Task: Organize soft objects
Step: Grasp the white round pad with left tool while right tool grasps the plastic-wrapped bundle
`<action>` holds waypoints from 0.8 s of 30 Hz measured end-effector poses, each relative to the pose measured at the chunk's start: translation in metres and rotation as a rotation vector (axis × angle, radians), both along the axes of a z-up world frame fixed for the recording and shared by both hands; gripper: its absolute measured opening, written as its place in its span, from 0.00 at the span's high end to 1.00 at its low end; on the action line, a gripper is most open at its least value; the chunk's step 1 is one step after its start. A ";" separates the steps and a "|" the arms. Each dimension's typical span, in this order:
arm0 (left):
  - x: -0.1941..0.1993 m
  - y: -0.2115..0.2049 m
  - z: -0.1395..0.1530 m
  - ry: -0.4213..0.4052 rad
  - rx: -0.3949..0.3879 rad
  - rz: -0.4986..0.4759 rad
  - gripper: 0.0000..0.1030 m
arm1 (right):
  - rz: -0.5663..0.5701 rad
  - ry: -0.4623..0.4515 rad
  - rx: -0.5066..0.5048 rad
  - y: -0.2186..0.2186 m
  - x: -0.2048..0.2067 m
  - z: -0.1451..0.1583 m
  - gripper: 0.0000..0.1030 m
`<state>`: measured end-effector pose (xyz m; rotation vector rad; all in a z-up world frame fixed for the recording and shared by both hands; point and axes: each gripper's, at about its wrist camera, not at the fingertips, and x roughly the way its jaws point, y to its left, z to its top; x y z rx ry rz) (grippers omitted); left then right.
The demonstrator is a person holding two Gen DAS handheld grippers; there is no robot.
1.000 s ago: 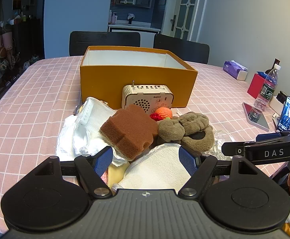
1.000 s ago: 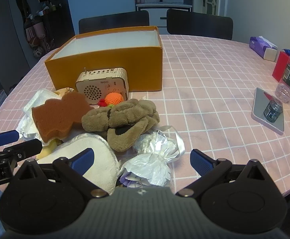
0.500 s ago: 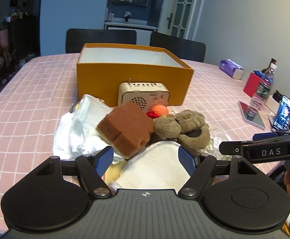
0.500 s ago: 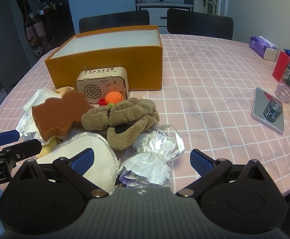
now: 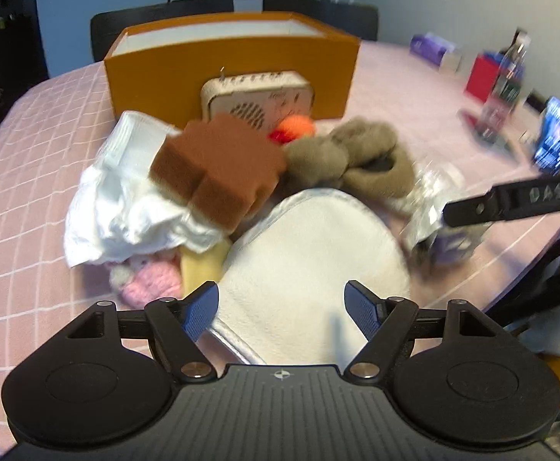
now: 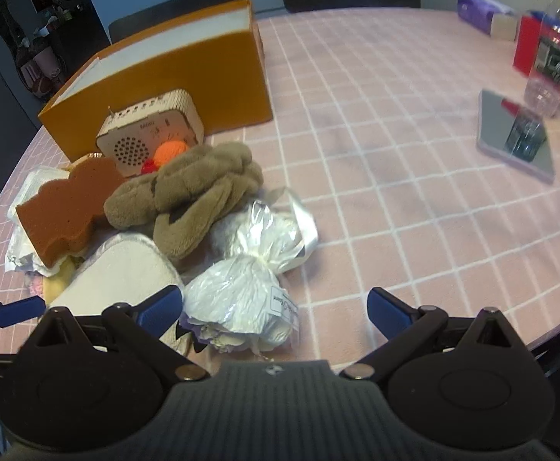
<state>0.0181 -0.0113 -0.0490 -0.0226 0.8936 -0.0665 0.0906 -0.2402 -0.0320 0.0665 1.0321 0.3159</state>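
Note:
A pile of soft things lies before an orange box (image 5: pixel 234 65): a brown sponge (image 5: pixel 218 169), brown plush slippers (image 5: pixel 357 153), a white fleecy slipper (image 5: pixel 314 253), crumpled white cloth (image 5: pixel 126 199), a pink knit piece (image 5: pixel 149 284) and an orange knit ball (image 5: pixel 293 128). My left gripper (image 5: pixel 282 299) hovers over the white slipper, its jaws opening and gripping nothing. My right gripper (image 6: pixel 276 299) stands open above a clear bag of white stuffing (image 6: pixel 253 269), not touching it. The sponge (image 6: pixel 68 207) and plush slippers (image 6: pixel 195 188) lie to its left.
A wooden radio (image 5: pixel 257 92) stands against the box front. At the right are a water bottle (image 6: pixel 552 50), a mirror tray (image 6: pixel 518 138), a red box (image 6: pixel 526 46), a tissue pack (image 6: pixel 479 11) and a phone (image 5: pixel 552 134). Dark chairs stand behind the table; its near edge curves close on the right.
Both grippers have dipped toward the pile and rolled, so the scene now looks tilted and nearer. Nothing in the pile has moved or been taken hold of.

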 end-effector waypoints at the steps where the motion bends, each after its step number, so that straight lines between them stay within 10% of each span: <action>1: -0.001 0.000 -0.001 0.006 0.008 0.004 0.15 | 0.008 0.006 0.003 0.003 0.001 -0.003 0.02; 9: -0.003 0.007 -0.017 0.051 -0.026 0.028 0.13 | 0.060 0.032 0.028 0.020 0.010 -0.014 0.04; 16: -0.003 0.003 -0.022 0.047 0.002 0.027 0.05 | 0.060 0.042 0.014 0.020 0.010 -0.022 0.40; 24: -0.005 -0.008 -0.018 0.009 0.027 0.000 0.67 | 0.059 0.035 0.004 0.019 0.008 -0.021 0.43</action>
